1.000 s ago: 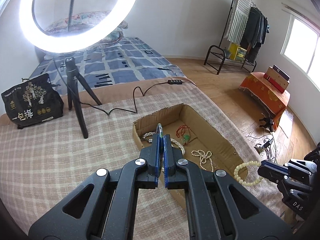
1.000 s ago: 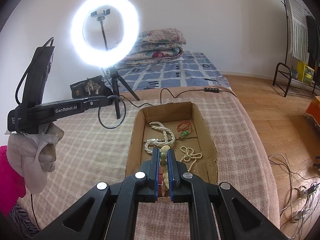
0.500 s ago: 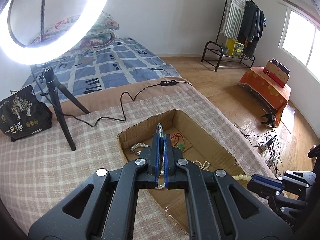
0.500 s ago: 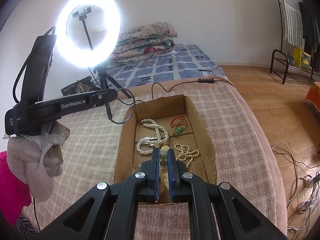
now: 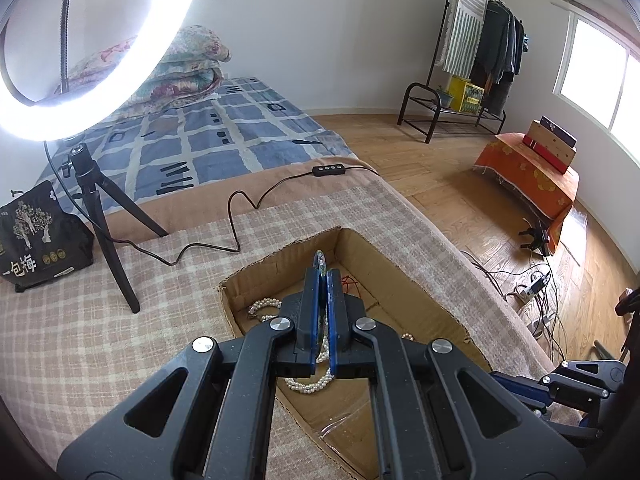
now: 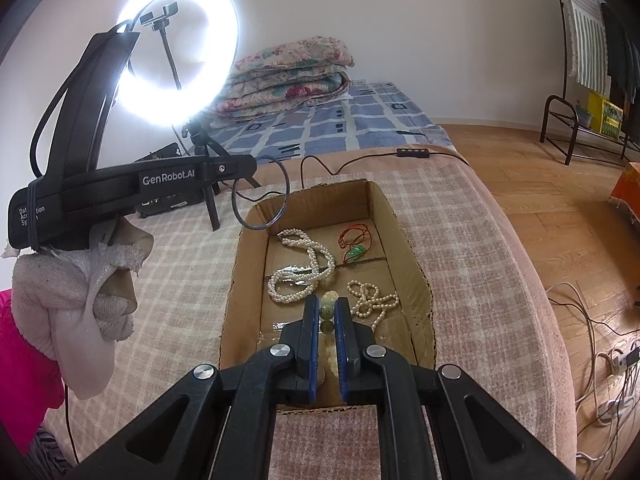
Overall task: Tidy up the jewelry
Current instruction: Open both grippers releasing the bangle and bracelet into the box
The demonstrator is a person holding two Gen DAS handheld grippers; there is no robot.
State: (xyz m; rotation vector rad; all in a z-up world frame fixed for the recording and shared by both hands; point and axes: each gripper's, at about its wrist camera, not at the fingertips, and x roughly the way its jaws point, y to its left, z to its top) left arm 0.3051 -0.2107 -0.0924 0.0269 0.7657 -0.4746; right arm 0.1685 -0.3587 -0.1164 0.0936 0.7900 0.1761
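Note:
A cardboard box [image 6: 400, 240] lies open on the checked blanket. In it are a long pearl necklace [image 6: 304, 272], a short pearl strand [image 6: 372, 300] and a red cord with a green pendant [image 6: 354, 252]. Over the box's near end, my right gripper [image 6: 327, 304] is shut on a pale green bead bracelet [image 6: 327, 311]. My left gripper [image 6: 250, 168] is shut on a thin dark hoop bangle [image 6: 285, 196], which hangs over the far left corner. In the left wrist view, the bangle's edge [image 5: 320, 260] shows between the left gripper [image 5: 323, 276] fingers, above the box [image 5: 280, 256] and pearls [image 5: 308, 384]. The right gripper [image 5: 508, 384] is at lower right.
A lit ring light on a tripod [image 5: 104, 216] stands left of the box, its cable and controller [image 5: 328, 170] trailing behind it. A black bag [image 5: 36, 236] sits far left. A gloved hand [image 6: 76, 304] holds the left gripper. The bed drops to wooden floor with cables [image 6: 608, 360] on the right.
My left gripper has carried the hoop bangle sideways until it hangs over the box's far left corner. The right gripper has sunk slightly over the near end, still holding the beads.

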